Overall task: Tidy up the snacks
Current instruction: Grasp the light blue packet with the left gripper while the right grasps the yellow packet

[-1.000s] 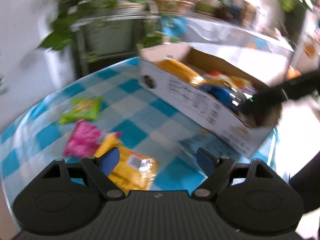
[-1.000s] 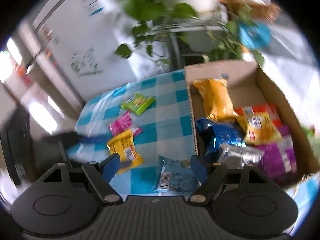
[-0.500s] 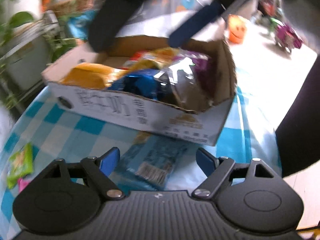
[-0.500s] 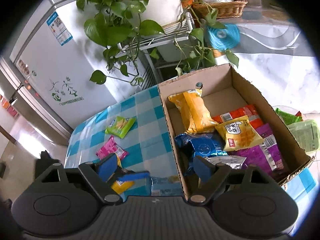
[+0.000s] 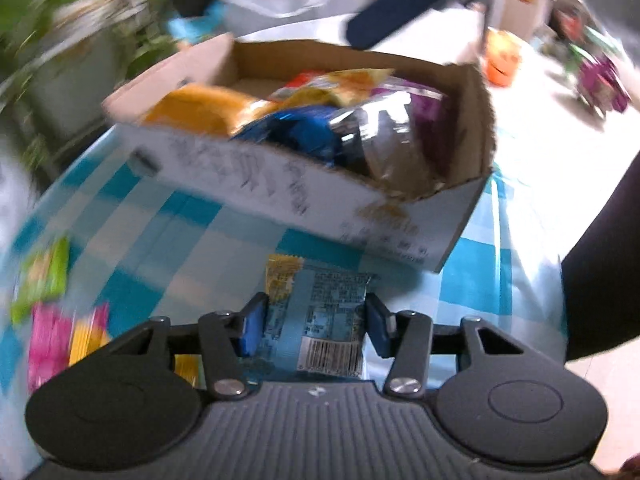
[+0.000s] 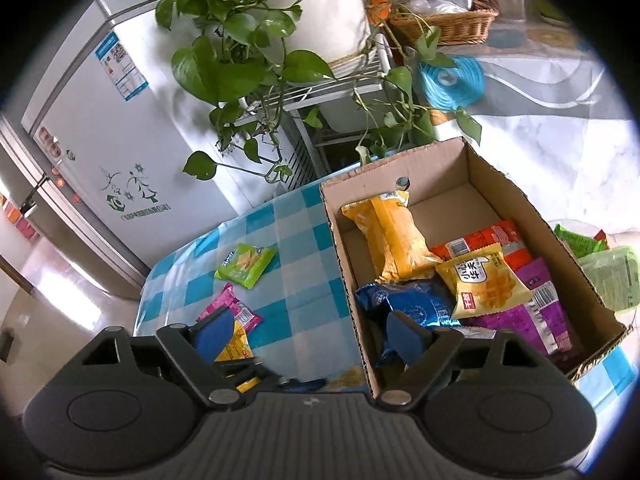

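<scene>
Left wrist view: left gripper (image 5: 314, 326) is clamping a flat, pale-blue foil snack packet (image 5: 320, 320), blue pads pressing on its two long edges; jaws have just been closing onto it. Packet is lying on the blue-and-white checked tablecloth (image 5: 160, 248), just in front of the cardboard box (image 5: 280, 196), barcode end toward the camera, crimped end toward the box wall. Whether the packet is lifting off the cloth cannot be told. This frame is blurring at the edges.

Right wrist view: right gripper (image 6: 308, 334) is hanging released, jaws standing wide with nothing between the pads, straddling the box's near left wall (image 6: 352, 300). Corrugated box is sitting open-topped, holding crinkled pouches: a long yellow-orange bag (image 6: 394, 240), a glossy dark-blue foil bag (image 6: 412, 306), a small yellow packet (image 6: 482, 280), an orange-red one (image 6: 486, 240), a purple one (image 6: 536, 316).

Loose on the cloth, left of the box: a green square packet (image 6: 245, 265), a pink packet (image 6: 234, 310), a yellow packet (image 6: 236, 346) partly behind the right gripper's left finger.

Behind the table, a leafy potted plant (image 6: 320, 20) is sitting on a wire rack.
</scene>
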{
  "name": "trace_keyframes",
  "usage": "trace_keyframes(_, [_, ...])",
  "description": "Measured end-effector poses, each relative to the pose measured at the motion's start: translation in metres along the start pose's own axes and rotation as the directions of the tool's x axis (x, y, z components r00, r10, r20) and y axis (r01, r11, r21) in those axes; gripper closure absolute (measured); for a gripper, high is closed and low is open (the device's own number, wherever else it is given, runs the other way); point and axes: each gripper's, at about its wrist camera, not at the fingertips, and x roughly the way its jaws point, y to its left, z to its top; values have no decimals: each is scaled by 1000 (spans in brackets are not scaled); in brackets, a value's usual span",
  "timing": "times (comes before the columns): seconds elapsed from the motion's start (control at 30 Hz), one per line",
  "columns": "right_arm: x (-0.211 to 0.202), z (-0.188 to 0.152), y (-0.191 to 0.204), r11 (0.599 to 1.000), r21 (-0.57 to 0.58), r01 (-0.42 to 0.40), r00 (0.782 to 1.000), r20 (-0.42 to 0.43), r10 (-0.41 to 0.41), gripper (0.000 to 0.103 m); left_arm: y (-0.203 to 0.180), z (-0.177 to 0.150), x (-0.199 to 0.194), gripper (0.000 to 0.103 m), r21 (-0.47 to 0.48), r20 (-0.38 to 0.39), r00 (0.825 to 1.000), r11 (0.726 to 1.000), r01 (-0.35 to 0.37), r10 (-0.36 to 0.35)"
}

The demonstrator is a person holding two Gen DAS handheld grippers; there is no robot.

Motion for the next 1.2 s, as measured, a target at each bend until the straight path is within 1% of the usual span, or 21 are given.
trace_keyframes(0.1, [4,-1,6,1000,-28,7,1000,-4,-7,15,5,-15,-13,53,-84,-26,999,996,-40,38])
trace_keyframes(0.17, [8,-2,10,999,-40,3,1000,-12,-3,15,9,-24,-22,53,-128,-37,998,991,-47,42])
trace_keyframes(0.23, [13,-4,17,998,-60,-10,1000,-20,9,15,15,-34,-32,53,-173,-54,997,982,-70,62])
trace_keyframes(0.33, [19,-5,27,995,-92,-31,999,-31,29,15,23,-49,-48,53,-205,-61,993,972,-112,101])
trace_keyframes(0.4, [24,-6,32,994,-101,-50,998,-44,46,15,32,-58,-59,53,-244,-59,989,959,-145,134])
trace_keyframes(0.43, [28,-7,35,993,-105,-59,997,-52,54,15,38,-64,-63,53,-278,-60,987,947,-158,147])
trace_keyframes(0.5, [34,-8,41,991,-116,-70,996,-63,63,15,52,-75,-71,53,-348,-67,982,918,-191,179])
trace_keyframes(0.57, [40,-10,46,989,-125,-81,994,-76,72,15,64,-83,-75,53,-399,-86,972,886,-236,220])
trace_keyframes(0.6, [43,-11,49,988,-129,-86,994,-84,76,15,72,-88,-78,53,-429,-98,965,865,-260,242])
trace_keyframes(0.67, [51,-14,54,986,-141,-92,992,-100,78,15,88,-100,-83,53,-500,-120,954,813,-297,275])
trace_keyframes(0.7, [54,-15,56,985,-146,-91,991,-106,76,15,98,-107,-86,52,-546,-130,948,777,-314,292])
trace_keyframes(0.73, [58,-15,58,984,-153,-90,991,-113,73,15,105,-112,-88,52,-578,-136,941,746,-330,310])
trace_keyframes(0.83, [71,-20,65,979,-187,-85,988,-140,59,15,122,-119,-93,52,-656,-142,922,663,-360,360])
trace_keyframes(0.87, [76,-22,68,976,-201,-84,987,-151,54,15,127,-121,-94,52,-684,-140,919,635,-359,369])
trace_keyframes(0.93, [87,-27,74,969,-236,-79,984,-176,37,15,134,-124,-92,43,-727,-141,922,594,-344,361])
trace_keyframes(0.97, [92,-29,77,966,-248,-75,982,-187,28,15,135,-123,-90,41,-738,-140,924,584,-338,357])
trace_keyframes(1.0, [98,-31,79,964,-257,-69,979,-202,16,15,135,-122,-90,34,-741,-143,922,579,-340,359])
trace_keyframes(1.03, [104,-34,81,962,-265,-59,976,-216,1,15,134,-121,-89,25,-734,-162,917,577,-359,364])
trace_keyframes(1.07, [109,-37,84,960,-274,-51,974,-226,-13,15,132,-121,-86,22,-724,-183,911,576,-379,370])
trace_keyframes(1.13, [117,-42,89,953,-300,-32,970,-240,-43,15,131,-123,-84,18,-709,-223,896,567,-419,384])
trace_keyframes(1.2, [125,-47,93,950,-311,-25,966,-253,-58,15,129,-125,-85,15,-691,-235,890,577,-436,391])
